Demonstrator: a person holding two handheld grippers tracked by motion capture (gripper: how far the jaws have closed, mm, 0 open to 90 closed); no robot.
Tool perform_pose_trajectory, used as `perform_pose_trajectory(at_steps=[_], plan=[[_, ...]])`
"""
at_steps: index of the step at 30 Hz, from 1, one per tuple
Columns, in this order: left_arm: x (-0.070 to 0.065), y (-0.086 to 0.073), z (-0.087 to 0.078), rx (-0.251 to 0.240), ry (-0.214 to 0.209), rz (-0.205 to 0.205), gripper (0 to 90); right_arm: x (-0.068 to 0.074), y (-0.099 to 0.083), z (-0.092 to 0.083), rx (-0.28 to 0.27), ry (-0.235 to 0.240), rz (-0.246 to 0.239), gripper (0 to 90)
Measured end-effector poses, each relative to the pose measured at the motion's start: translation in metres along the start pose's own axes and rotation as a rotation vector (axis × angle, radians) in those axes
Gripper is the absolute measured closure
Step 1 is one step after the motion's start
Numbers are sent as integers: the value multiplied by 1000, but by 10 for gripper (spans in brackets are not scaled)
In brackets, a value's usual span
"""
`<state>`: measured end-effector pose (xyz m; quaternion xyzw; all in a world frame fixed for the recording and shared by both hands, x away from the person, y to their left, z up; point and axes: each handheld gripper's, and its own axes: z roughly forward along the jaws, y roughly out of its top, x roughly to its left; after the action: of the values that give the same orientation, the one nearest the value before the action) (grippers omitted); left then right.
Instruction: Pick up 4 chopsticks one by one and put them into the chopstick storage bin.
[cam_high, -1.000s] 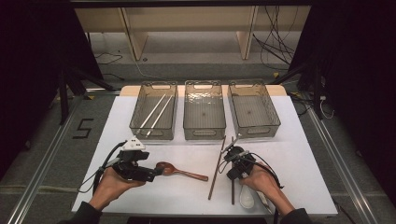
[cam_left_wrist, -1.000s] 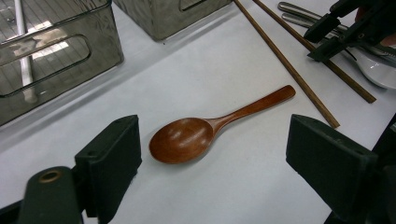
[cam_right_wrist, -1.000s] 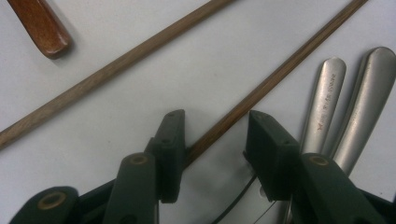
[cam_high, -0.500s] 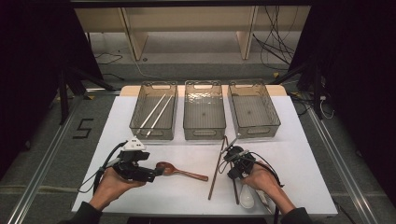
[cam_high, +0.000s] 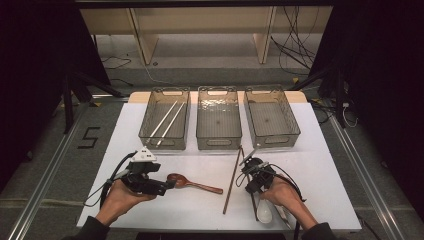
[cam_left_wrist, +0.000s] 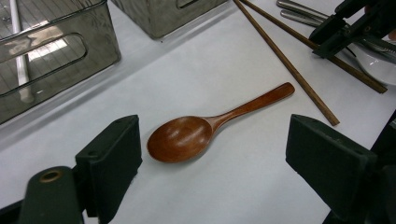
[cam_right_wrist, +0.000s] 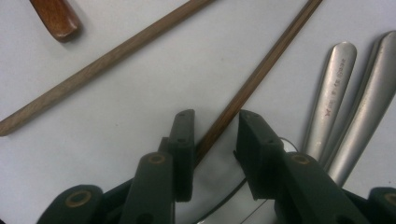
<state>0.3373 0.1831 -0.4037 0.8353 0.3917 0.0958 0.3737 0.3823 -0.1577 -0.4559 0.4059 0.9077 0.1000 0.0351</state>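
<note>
My left gripper (cam_high: 162, 186) lies low on the white table (cam_high: 320, 165), open wide. The brown wooden spoon (cam_left_wrist: 187, 136) lies just ahead between its jaws, untouched, with its handle pointing away; my left gripper (cam_left_wrist: 217, 137) frames its bowl. My right gripper (cam_high: 250, 182) points down at a dark chopstick (cam_right_wrist: 247, 84). Its jaws have just been closing and stand narrowly apart, one on each side of that chopstick, with a gap still showing, so my right gripper (cam_right_wrist: 215, 119) is open. A lighter chopstick (cam_high: 233, 180) lies slanted to its left.
Three clear bins stand at the back: the left bin (cam_high: 148, 134) holds two white chopsticks (cam_high: 165, 120); the middle bin (cam_high: 218, 146) and right bin (cam_high: 295, 131) look bare. A white spoon (cam_high: 265, 212) and metal utensil handles (cam_right_wrist: 336, 93) lie by my right hand.
</note>
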Motion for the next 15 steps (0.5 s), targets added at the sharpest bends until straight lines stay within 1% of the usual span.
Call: perform_pose_trajectory(at_steps=[6,15], plan=[[0,0,1,-1,-3,0,175,3,-5,-1,9,0,-19,685],[-1,0,1,2,-4,3,175,6,-10,-3,34,16,-38,693]])
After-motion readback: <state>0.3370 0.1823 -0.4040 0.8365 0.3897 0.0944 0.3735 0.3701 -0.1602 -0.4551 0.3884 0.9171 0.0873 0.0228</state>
